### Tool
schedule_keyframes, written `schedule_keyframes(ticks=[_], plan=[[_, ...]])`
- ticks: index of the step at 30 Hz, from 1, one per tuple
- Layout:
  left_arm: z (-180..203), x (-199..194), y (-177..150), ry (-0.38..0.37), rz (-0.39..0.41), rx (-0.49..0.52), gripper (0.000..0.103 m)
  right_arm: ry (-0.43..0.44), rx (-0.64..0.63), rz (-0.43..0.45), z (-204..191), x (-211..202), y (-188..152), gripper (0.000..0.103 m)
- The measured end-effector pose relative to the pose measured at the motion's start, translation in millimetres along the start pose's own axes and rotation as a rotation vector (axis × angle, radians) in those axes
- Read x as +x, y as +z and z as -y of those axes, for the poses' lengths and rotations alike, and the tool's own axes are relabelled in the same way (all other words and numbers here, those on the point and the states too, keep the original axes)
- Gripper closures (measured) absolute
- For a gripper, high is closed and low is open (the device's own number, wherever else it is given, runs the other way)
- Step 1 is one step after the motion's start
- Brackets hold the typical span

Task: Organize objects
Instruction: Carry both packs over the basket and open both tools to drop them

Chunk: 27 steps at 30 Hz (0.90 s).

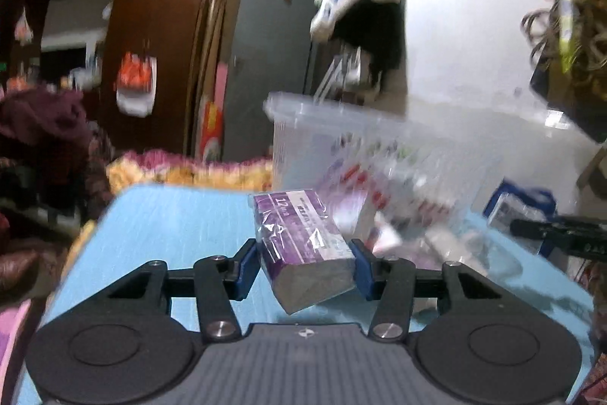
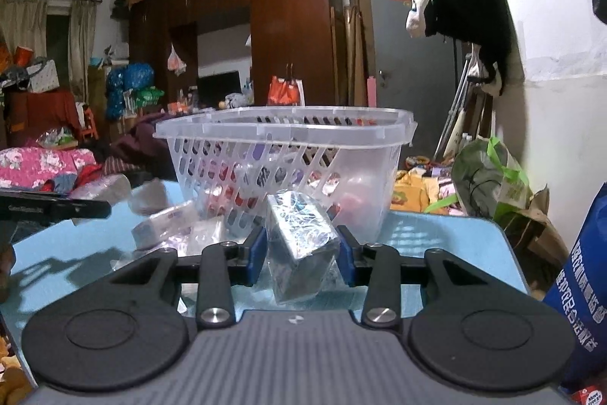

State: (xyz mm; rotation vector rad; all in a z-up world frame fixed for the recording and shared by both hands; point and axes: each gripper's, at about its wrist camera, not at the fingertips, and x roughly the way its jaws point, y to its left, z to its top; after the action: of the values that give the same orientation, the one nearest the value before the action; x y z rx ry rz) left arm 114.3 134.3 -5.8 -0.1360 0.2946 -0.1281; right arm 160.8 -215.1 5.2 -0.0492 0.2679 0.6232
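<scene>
My left gripper [image 1: 305, 262] is shut on a purple tissue pack [image 1: 299, 238] wrapped in clear plastic, held tilted above the blue table [image 1: 170, 215]. My right gripper [image 2: 301, 255] is shut on a shiny plastic-wrapped pack [image 2: 299, 241], just in front of a clear slotted plastic basket [image 2: 288, 154]. The basket also shows in the left wrist view [image 1: 341, 147], blurred, ahead and right of the purple pack. It holds several packs. More wrapped packs [image 2: 167, 222] lie on the table left of the basket.
A blue bag [image 2: 580, 291] stands at the table's right edge. A green bag [image 2: 489, 177] sits beyond it on the floor. The other gripper's black tip [image 2: 53, 205] shows at the left. A wardrobe [image 2: 288, 25], clothes and clutter fill the room behind.
</scene>
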Motion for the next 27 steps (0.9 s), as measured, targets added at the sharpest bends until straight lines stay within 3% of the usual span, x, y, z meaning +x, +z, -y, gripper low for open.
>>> schedule_keyframes(ticks=[3, 6, 9, 12, 14, 18, 19, 20, 22, 24, 27], plan=[[2.9, -11.4, -0.4, 0.022, 0.09, -0.001, 0.049, -0.034, 0.007, 0.071, 0.0, -11.0, -0.7, 0.06], [0.2, -18.7, 6.4, -0.017, 0.167, -0.053, 0.049, -0.044, -0.013, 0.131, -4.8, -20.5, 5.2, 0.061], [10.3, -25.5, 33.7, -0.096, 0.233, -0.072, 0.049, 0.018, -0.008, 0.183, -9.8, -26.9, 33.8, 0.063], [28.2, -5.2, 79.1, -0.176, 0.197, -0.064, 0.049, -0.017, -0.093, 0.214, -19.4, -10.1, 77.4, 0.064], [42.4, 24.5, 107.1, -0.156, 0.146, -0.042, 0.049, -0.069, -0.123, 0.16, -21.8, 17.1, 99.7, 0.064], [55.4, 87.9, 129.5, -0.104, 0.018, -0.038, 0.049, -0.056, -0.157, 0.07, -25.7, 66.9, 116.9, 0.063], [56.6, 100.4, 129.6, -0.088, 0.006, -0.032, 0.049, -0.062, -0.155, 0.053, -26.4, 75.9, 116.8, 0.056], [57.3, 108.0, 126.5, -0.07, 0.001, -0.021, 0.04, -0.069, -0.152, 0.038, -26.6, 80.7, 116.2, 0.049], [52.9, 116.6, 124.3, -0.044, -0.047, -0.032, 0.02, -0.092, -0.131, 0.048, -25.4, 77.2, 112.9, 0.013], [47.2, 104.5, 118.5, -0.093, -0.03, -0.057, 0.02, -0.063, -0.093, 0.11, -23.5, 51.0, 107.7, 0.0], [49.5, 60.6, 101.5, -0.109, 0.022, -0.006, 0.019, -0.018, -0.079, 0.116, -22.1, 11.5, 95.5, 0.0]])
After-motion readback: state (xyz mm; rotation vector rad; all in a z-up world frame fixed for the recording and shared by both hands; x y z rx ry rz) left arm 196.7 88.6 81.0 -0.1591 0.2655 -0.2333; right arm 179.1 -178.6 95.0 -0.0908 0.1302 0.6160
